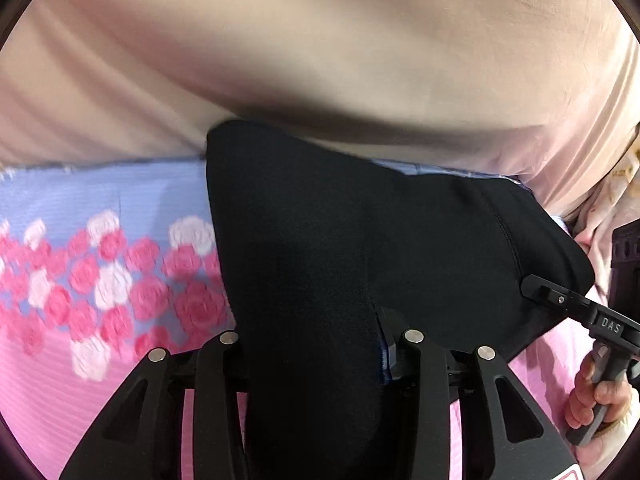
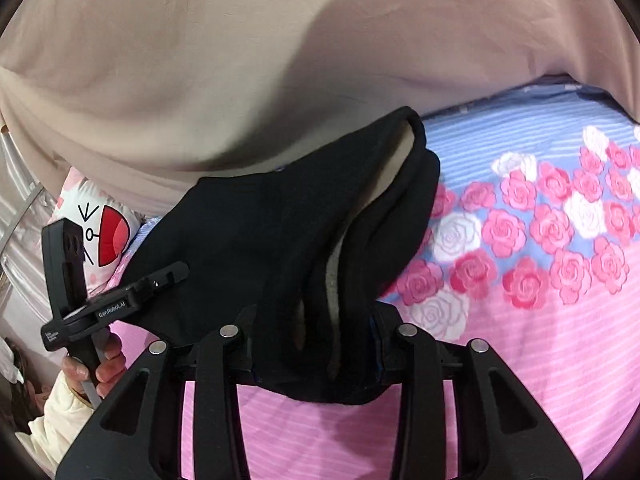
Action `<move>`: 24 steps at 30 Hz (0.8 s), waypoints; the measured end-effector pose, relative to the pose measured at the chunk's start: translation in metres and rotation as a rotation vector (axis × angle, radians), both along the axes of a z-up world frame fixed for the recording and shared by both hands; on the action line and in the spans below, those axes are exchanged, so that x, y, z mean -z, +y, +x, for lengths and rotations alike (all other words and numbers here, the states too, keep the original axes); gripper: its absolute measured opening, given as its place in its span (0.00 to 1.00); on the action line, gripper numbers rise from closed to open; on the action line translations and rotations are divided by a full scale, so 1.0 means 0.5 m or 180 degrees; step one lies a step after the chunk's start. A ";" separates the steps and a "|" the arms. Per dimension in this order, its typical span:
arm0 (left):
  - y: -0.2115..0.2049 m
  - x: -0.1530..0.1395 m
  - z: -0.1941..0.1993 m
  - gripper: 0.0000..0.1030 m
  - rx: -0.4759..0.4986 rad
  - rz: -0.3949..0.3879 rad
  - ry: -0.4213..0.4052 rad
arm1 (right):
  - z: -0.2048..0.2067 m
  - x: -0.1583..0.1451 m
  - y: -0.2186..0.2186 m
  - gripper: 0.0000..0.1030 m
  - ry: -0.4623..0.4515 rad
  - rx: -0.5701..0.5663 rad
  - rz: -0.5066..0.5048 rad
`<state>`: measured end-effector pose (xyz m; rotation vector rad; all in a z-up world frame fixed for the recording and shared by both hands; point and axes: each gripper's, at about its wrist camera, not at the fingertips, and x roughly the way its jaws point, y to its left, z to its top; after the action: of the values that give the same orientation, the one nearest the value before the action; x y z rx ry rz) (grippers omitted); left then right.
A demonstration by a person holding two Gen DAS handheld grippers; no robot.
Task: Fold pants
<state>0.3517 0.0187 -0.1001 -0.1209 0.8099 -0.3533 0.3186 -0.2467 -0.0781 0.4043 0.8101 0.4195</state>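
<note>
Black pants (image 1: 320, 240) held up over the rose-print bed sheet (image 1: 100, 280)
Left gripper (image 1: 316, 344) and right gripper (image 2: 316, 340) — each clenched on the pants' bunched fabric.

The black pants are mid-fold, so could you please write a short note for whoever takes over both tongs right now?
Left tongs: shut on the black pants.
Right tongs: shut on the same pants, a bunched edge between the fingers.
Pants hang between both tongs over the rose-print bedsheet, near the beige cover.
Done: both edges gripped and lifted.
Left: lay the pants down flat, fold, release.
</note>
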 end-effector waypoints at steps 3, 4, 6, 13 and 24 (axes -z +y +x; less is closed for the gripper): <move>0.010 0.000 -0.010 0.37 0.0001 -0.0084 -0.0001 | -0.007 -0.002 -0.006 0.35 0.0051 0.0020 0.0110; 0.018 -0.001 -0.020 0.37 0.0009 -0.0107 -0.0005 | -0.011 -0.002 -0.014 0.35 0.0062 0.0025 0.0162; 0.029 -0.011 -0.043 0.36 0.0064 -0.0141 -0.0016 | -0.027 -0.008 -0.026 0.35 0.0075 0.0023 0.0248; 0.065 0.009 -0.076 0.46 0.0090 -0.0099 0.0103 | -0.059 0.030 -0.049 0.42 0.0265 0.0037 0.0246; 0.263 -0.115 -0.179 0.83 -0.0992 0.0158 -0.0152 | -0.217 -0.126 -0.197 0.47 -0.0333 0.0769 -0.0148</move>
<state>0.2621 0.1504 -0.0425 -0.1887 0.7387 -0.0419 0.2100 -0.3449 -0.0149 0.4278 0.6589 0.1947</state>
